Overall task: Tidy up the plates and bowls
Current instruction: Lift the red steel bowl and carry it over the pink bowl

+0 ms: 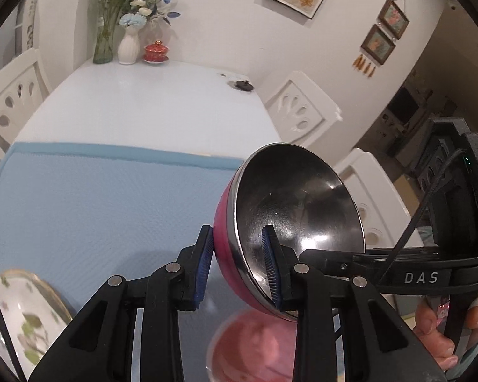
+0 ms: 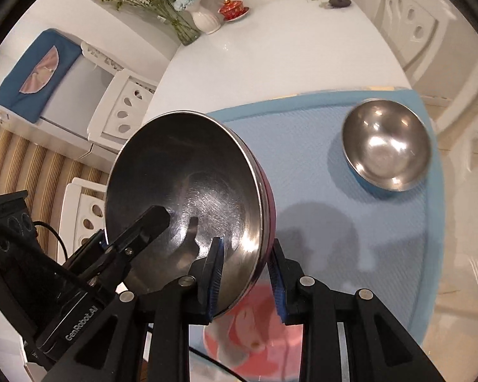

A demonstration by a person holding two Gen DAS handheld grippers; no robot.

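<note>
I see the pink bowl with steel inside, tilted, above the blue mat. The blue steel bowl stands upright on the mat's far right part. A flowered plate is at the mat's near left.

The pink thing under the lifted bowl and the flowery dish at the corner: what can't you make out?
- Pink plate, right wrist view: blurred, behind the right claw.
- Flowery dish, left wrist view: cut by the edge.
- Pink bowl: underside hidden.
</note>
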